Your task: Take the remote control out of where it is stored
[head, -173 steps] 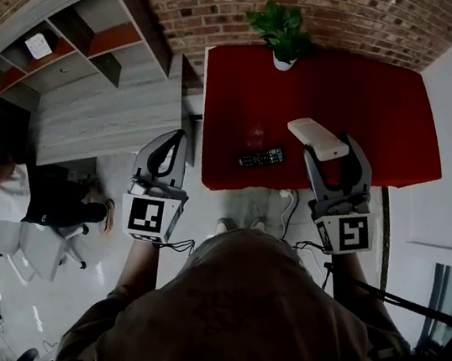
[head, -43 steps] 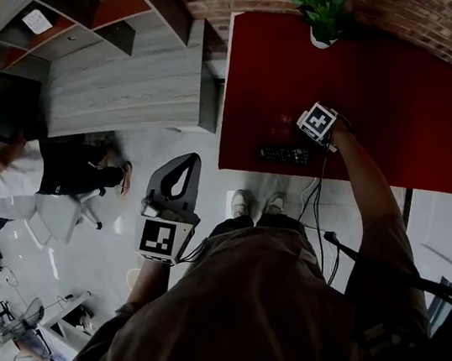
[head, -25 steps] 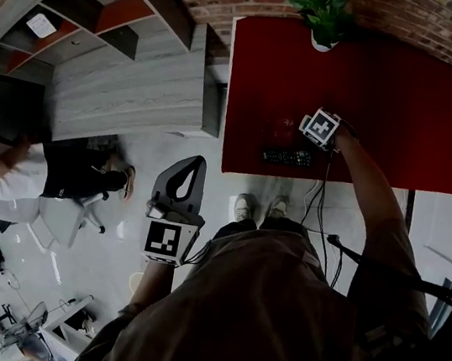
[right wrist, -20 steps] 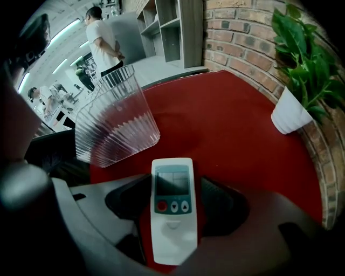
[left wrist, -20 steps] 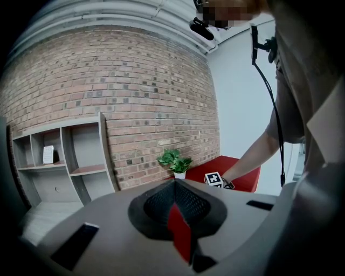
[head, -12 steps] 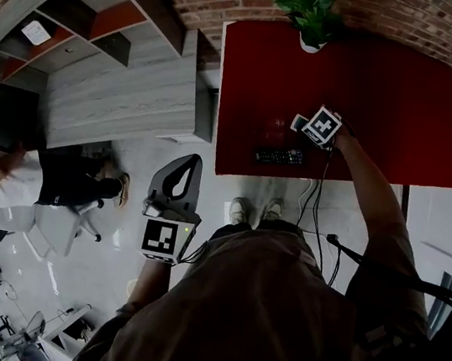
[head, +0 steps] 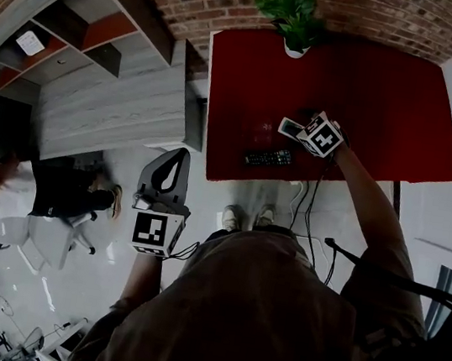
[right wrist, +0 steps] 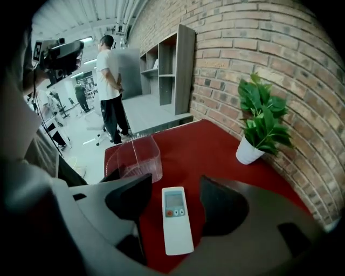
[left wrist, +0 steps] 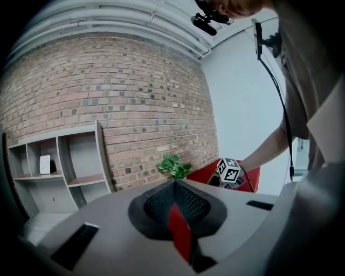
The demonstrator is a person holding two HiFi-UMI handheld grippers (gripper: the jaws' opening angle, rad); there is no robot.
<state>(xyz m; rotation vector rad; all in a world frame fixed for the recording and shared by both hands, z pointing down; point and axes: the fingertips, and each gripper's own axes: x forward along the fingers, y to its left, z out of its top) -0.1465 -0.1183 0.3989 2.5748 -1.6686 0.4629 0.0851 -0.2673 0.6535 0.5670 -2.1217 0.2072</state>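
Now | right claw (right wrist: 175,200) spread | white remote (right wrist: 176,221) lying between its jaws

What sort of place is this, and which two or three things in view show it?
Probably a mock living room inside a lab or workshop: a brick wall, a shelf unit and a red table with a plant and a white remote, with people and an office chair beyond.

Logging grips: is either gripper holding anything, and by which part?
Nothing is held. The right gripper stands open around the white remote, which lies on the red table; the left gripper is shut on nothing.
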